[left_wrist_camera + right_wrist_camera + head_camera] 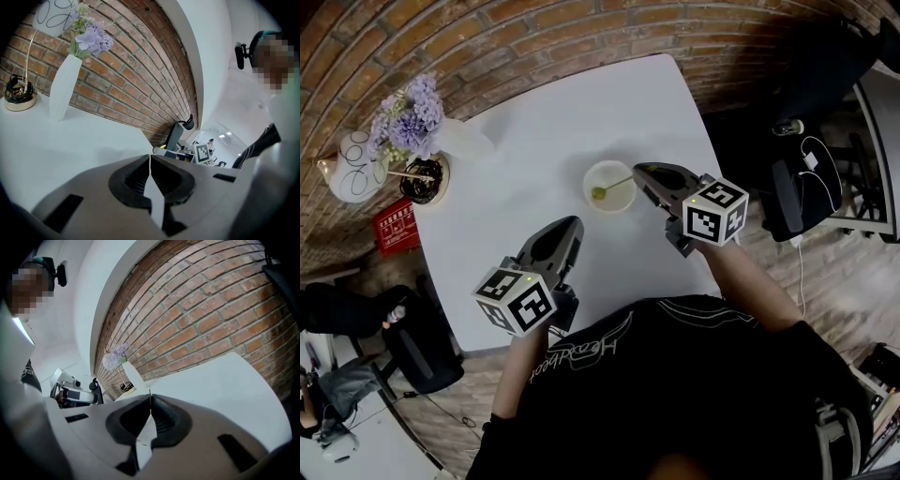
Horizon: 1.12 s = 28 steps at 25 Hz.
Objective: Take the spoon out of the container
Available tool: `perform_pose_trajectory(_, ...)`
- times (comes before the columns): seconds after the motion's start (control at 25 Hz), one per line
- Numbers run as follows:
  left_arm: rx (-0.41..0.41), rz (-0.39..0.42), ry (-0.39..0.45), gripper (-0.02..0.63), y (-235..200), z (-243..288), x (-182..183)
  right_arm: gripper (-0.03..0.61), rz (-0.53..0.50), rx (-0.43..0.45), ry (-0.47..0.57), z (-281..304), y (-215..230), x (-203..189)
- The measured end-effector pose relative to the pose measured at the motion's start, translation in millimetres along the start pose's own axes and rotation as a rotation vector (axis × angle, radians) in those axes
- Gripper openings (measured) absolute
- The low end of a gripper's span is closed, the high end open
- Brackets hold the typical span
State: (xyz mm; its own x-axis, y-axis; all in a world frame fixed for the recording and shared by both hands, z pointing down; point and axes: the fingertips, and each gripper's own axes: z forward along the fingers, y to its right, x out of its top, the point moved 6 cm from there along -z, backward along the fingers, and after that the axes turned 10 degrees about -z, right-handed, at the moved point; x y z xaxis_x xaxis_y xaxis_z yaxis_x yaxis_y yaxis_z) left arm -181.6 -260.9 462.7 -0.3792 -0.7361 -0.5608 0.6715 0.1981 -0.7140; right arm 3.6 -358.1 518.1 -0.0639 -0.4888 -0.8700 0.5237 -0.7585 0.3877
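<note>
— Grippers first: how were they seen, nearest the black shirt (675,375)?

— The left gripper (575,225) was held over the white table (534,159), at seven o'clock from the container and well apart from it. In the left gripper view its jaws were seen pressed together, with nothing caught between them.

— And the right gripper (639,172)?

— It was found at three o'clock from the container, just beside the rim. In the right gripper view its jaws were seen closed on a thin gold stem at their very tips, which was matched to the spoon's handle in the head view.

— Where was the spoon placed?

— The spoon (614,186) was seen lying in the container (625,205), a shallow pale bowl at twelve o'clock from the person. Its greenish head was rested inside toward seven o'clock. Its handle was leaned toward two o'clock, over the rim and into the right gripper's tips.

— What was noted farther off?

— Purple flowers (412,117) in a white vase (464,141) were seen at ten o'clock on the table, beside a small gold dish (422,180) filled with something dark. A red sign (397,225) was seen past the table's left edge. A brick wall (534,37) was spread behind everything, from nine to one o'clock.
</note>
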Motion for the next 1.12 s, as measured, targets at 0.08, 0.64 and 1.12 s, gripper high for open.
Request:
perform_pose_trajectory(0.08,0.003,-0.001,0.0,0.009,0.0,-1.0,-0.7,0.0,-0.001,0.0,0.002,-0.1,-0.6,0.4)
perform_pose_trajectory(0.64,0.018,-0.001,0.026,0.009,1.8,-19.2,-7.0,-0.002,0.0,-0.031,0.039,-8.2,-10.5,2.9)
perform_pose_trajectory(1.12,-0.003,0.024,0.057,0.009,18.9,-48.0,-21.5,-0.002,-0.023,-0.075,0.142,-43.5,-37.4,20.5)
